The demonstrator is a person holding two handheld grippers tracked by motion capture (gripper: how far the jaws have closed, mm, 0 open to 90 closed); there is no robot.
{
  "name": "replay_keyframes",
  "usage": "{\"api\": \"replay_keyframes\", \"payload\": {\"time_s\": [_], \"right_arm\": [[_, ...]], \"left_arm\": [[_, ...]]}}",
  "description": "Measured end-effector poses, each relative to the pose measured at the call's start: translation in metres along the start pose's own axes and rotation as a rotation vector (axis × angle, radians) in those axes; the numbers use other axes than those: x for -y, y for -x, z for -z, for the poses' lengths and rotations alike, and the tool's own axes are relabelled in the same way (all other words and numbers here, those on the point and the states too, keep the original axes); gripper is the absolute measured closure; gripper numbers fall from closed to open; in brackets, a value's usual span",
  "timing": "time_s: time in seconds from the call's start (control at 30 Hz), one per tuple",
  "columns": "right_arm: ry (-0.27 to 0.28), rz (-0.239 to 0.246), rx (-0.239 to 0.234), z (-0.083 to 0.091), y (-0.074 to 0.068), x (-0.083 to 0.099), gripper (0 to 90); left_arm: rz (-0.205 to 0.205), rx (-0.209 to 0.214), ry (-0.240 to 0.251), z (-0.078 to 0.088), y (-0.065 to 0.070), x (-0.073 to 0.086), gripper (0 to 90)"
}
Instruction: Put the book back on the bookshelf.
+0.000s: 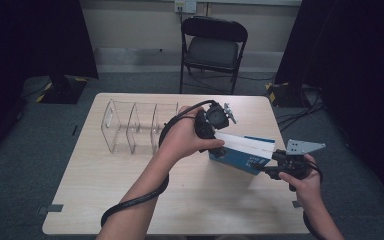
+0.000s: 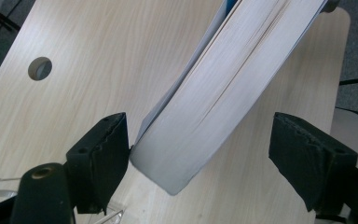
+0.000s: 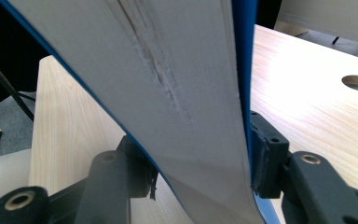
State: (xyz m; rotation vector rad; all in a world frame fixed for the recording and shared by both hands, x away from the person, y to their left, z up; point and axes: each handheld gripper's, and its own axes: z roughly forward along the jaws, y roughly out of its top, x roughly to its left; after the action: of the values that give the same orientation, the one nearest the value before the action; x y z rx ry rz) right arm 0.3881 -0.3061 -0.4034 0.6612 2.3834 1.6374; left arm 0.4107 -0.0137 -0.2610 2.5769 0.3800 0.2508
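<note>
book: blue-cover book standing on edge on the table, just right of the clear organizer, page block up
r gripper: r gripper clenched on the book's right end; right gripper view has both pads pressed on the covers
l gripper: l gripper at the book's left end, nearest the organizer; jaws released, straddling the corner. one pad at the cover edge, other pad well clear
l contact: can't tell if that near pad really touches
hidden: in high view the l hand covers the l jaws and the book's left end; organizer's right compartment partly behind that hand
cut off: book top runs out of frame in both gripper views; title/spine not readable
hard to see: organizer walls faint, contents unclear
view diff: high view gives the whole layout + folding chair behind the table; l gripper view gives the jaw gap and a round hole in the tabletop; r gripper view gives a scuffed crease in the page block
</note>
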Motion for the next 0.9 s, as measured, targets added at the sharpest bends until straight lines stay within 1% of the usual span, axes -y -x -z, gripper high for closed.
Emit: {"api": "replay_keyframes", "payload": {"time_s": [0.07, 0.1, 0.2, 0.23, 0.3, 0.37, 0.47, 0.5, 0.53, 0.57, 0.73, 0.77, 0.9], "right_arm": [[0.000, -0.007, 0.002, 0.000, 0.001, 0.000, 51.3], [0.003, -0.009, -0.003, 0.000, 0.001, 0.000, 51.3], [0.002, -0.014, 0.000, 0.000, 0.003, 0.000, 51.3], [0.003, -0.016, -0.003, 0.000, 0.003, 0.000, 51.3], [0.001, -0.016, -0.002, 0.000, 0.003, -0.001, 51.3], [0.002, -0.017, -0.004, 0.000, 0.004, -0.001, 51.2], [0.003, -0.026, -0.005, 0.000, 0.005, -0.001, 51.1], [0.006, -0.028, -0.007, 0.000, 0.005, -0.001, 51.1], [0.005, -0.031, -0.005, 0.000, 0.006, -0.001, 51.0], [0.006, -0.032, -0.005, 0.000, 0.006, -0.001, 51.0], [0.007, -0.037, -0.011, 0.000, 0.007, -0.001, 50.8], [0.006, -0.038, -0.010, 0.000, 0.008, -0.001, 50.7], [0.002, -0.046, -0.010, 0.000, 0.009, -0.002, 50.7]], "left_arm": [[-0.005, 0.000, -0.006, -0.001, -0.001, 0.002, 20.0], [0.009, 0.001, -0.004, -0.002, -0.001, 0.004, 20.0], [0.017, 0.003, -0.003, -0.003, -0.003, 0.008, 20.0], [0.012, 0.001, -0.009, -0.003, -0.004, 0.010, 20.0], [0.023, 0.006, -0.007, -0.004, -0.004, 0.012, 20.0], [0.023, 0.006, -0.012, -0.004, -0.005, 0.015, 20.1], [0.035, 0.005, -0.005, -0.006, -0.006, 0.018, 20.1], [0.045, 0.009, -0.001, -0.008, -0.006, 0.020, 20.1], [0.048, 0.012, -0.005, -0.008, -0.006, 0.021, 20.1], [0.040, 0.009, -0.013, -0.009, -0.007, 0.023, 20.1], [0.056, 0.017, -0.017, -0.014, -0.008, 0.030, 20.3], [0.063, 0.019, -0.010, -0.015, -0.008, 0.031, 20.3], [0.069, 0.027, -0.013, -0.019, -0.008, 0.036, 20.3]]}}
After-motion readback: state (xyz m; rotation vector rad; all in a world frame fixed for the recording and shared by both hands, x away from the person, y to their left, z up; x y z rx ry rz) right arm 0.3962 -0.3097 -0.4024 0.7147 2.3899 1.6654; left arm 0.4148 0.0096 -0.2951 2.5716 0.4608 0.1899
